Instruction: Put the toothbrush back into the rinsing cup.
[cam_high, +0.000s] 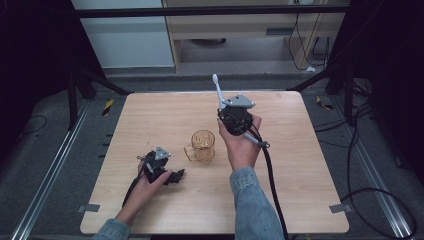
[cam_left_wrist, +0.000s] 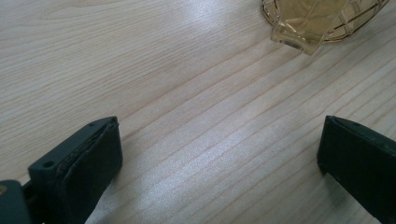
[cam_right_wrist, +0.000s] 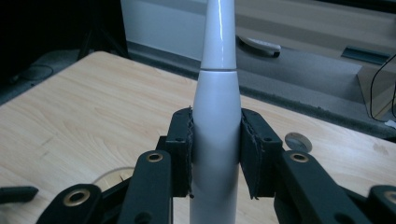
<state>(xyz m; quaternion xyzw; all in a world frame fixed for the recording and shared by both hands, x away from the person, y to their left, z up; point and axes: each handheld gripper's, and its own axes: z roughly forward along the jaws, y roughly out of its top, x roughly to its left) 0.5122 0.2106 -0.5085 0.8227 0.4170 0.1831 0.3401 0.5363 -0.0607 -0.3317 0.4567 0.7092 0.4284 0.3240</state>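
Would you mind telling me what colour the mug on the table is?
The mug is clear amber, a yellowish-orange glass; the high view shows it best.

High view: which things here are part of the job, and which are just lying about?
In the job:
- white toothbrush, clamped in the right tongs
- amber glass mug, empty on the table
- left tongs, open near the mug

Lying about:
- cables on the floor
- cabinet behind the table

White toothbrush handle (cam_right_wrist: 215, 140) upright, clamped between right tool (cam_right_wrist: 215, 154) jaws, above wooden table (cam_right_wrist: 93, 112)
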